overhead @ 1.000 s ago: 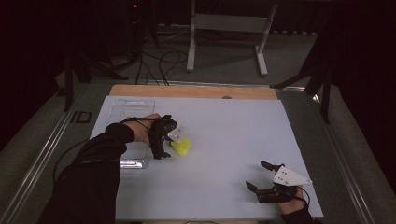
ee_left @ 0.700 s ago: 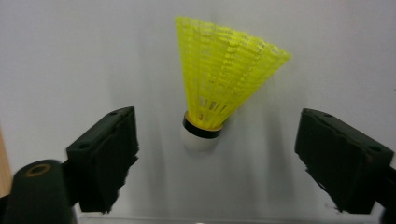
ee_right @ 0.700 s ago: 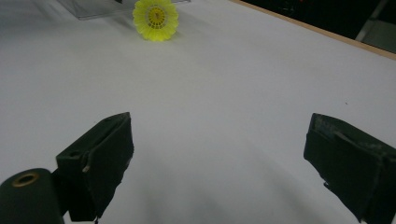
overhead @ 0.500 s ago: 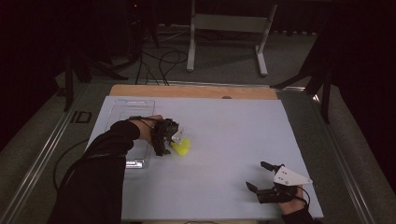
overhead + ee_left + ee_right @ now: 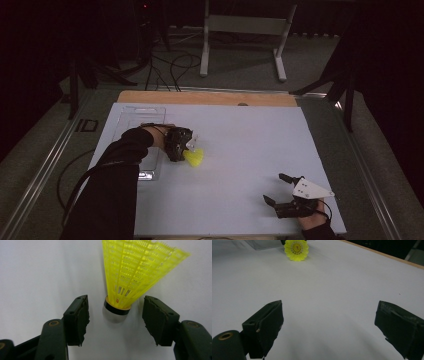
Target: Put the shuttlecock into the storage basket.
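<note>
One white tabletop (image 5: 240, 145), dark room

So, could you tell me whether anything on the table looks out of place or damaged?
Nothing stands out. The yellow shuttlecock lies on its side on the white table, its skirt intact, with its cork end between the left gripper's jaws, which have just been closing but do not touch it yet.

1. The high view looks forward and down on the whole counter (image 5: 240, 130) from the person's side.
2. The left tool view sits close behind the left tool (image 5: 115, 315), just short of the shuttlecock (image 5: 135, 272).
3. The right tool view skims low across the counter from the right tool (image 5: 329, 325); the shuttlecock, far ahead of it, appears in all three views.
</note>
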Action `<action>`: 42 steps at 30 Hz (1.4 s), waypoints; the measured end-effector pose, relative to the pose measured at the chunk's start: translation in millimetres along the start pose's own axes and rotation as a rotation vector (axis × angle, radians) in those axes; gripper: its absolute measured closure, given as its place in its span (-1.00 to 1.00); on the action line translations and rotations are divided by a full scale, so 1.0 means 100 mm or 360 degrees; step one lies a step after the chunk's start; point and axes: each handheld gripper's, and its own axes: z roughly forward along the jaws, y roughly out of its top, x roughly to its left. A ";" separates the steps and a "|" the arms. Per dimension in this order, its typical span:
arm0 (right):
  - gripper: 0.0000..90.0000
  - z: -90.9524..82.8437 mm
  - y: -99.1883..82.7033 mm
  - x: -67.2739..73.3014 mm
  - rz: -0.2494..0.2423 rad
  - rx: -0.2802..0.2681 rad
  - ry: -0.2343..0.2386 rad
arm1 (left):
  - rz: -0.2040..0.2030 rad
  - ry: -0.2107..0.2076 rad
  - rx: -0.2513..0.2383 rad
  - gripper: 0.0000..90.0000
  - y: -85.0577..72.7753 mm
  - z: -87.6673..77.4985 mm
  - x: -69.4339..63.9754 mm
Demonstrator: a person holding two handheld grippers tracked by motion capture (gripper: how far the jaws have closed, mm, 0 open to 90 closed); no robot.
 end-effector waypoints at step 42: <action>-0.81 -0.02 0.00 -0.01 0.0008 0.0004 -0.0018 | -0.0121 -0.0272 0.0024 0.43 0.16 -0.23 0.08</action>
